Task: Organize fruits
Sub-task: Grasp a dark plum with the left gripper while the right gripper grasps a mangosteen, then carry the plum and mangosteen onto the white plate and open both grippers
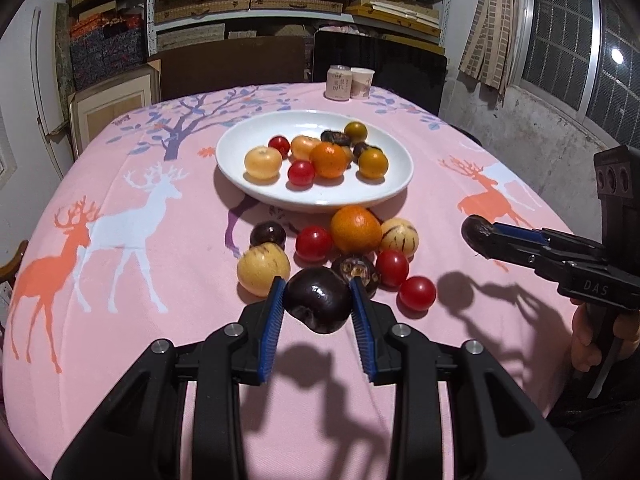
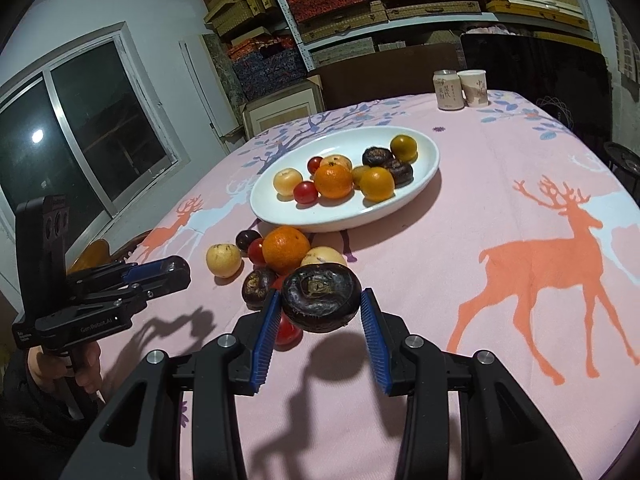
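Nearest the left wrist camera, the left tongs point(image 1: 318, 294) were clamped on a glossy dark purple round plum point(image 1: 318, 300), both blue ribbed pads pressed to its sides and the fruit lifted above the pink deer-print cloth covering the surface point(image 1: 120, 320), where its shadow fell. Likewise, the right tongs point(image 2: 320, 304) gripped a wrinkled blackish-brown flattened water chestnut point(image 2: 321, 303) held clear of the cloth; in the left view the same tongs came in from the right edge with that dark fruit at their tip. Just beyond lay the loose pile on the cloth: a pale yellow round melon-like fruit point(image 1: 263, 264), three small red cherry tomatoes, one of them point(image 1: 417, 293) nearest the right, a second dark chestnut point(image 1: 356, 270), a bright orange tangerine point(image 1: 355, 229), a cream fruit with purple streaks point(image 1: 399, 237) and a small dark plum point(image 1: 268, 235). Behind them stood a white oval ceramic plate point(image 1: 316, 200) holding red, yellow, orange and dark fruits together. Farthest, near the back edge, a pale drink can point(image 1: 339, 82) stood touching a paper cup point(image 1: 362, 82).
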Demonstrator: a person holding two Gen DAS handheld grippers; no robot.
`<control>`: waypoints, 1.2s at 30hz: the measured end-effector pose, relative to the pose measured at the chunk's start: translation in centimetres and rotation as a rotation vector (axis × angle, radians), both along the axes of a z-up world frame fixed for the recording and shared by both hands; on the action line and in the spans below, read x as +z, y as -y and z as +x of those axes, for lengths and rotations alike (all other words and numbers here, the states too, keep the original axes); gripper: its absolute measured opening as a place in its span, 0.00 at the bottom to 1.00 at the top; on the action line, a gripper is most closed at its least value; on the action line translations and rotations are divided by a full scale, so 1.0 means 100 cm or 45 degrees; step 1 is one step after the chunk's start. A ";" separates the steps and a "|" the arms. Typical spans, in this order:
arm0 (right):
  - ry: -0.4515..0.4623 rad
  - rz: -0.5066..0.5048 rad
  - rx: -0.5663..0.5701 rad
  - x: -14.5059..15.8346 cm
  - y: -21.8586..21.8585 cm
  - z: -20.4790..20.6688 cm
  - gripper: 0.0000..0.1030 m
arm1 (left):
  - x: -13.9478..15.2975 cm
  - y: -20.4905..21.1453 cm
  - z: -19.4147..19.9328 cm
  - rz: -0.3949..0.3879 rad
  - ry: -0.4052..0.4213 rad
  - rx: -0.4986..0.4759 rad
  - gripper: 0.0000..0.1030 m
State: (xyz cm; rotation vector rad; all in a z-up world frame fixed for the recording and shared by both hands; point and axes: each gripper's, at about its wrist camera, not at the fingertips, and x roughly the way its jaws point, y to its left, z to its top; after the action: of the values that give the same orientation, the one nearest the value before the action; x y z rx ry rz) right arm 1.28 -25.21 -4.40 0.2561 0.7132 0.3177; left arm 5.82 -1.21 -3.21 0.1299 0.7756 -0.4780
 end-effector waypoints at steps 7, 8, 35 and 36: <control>0.068 -0.041 -0.005 0.044 0.014 0.024 0.40 | 0.028 0.009 0.034 0.008 0.041 -0.021 0.31; 0.072 -0.043 -0.007 0.050 0.017 0.030 0.40 | 0.031 0.012 0.041 0.016 0.049 -0.022 0.31; -0.146 -0.193 0.041 0.007 -0.026 0.280 0.44 | -0.012 0.058 0.257 0.114 -0.112 0.121 0.55; -0.137 -0.184 0.042 0.011 -0.025 0.276 0.44 | -0.008 0.056 0.253 0.106 -0.100 0.118 0.56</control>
State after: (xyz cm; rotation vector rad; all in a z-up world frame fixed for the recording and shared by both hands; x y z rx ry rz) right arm 28.88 -22.70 -3.26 0.1250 0.8433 0.2839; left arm 31.08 -6.84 -4.01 0.1526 0.8747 -0.3645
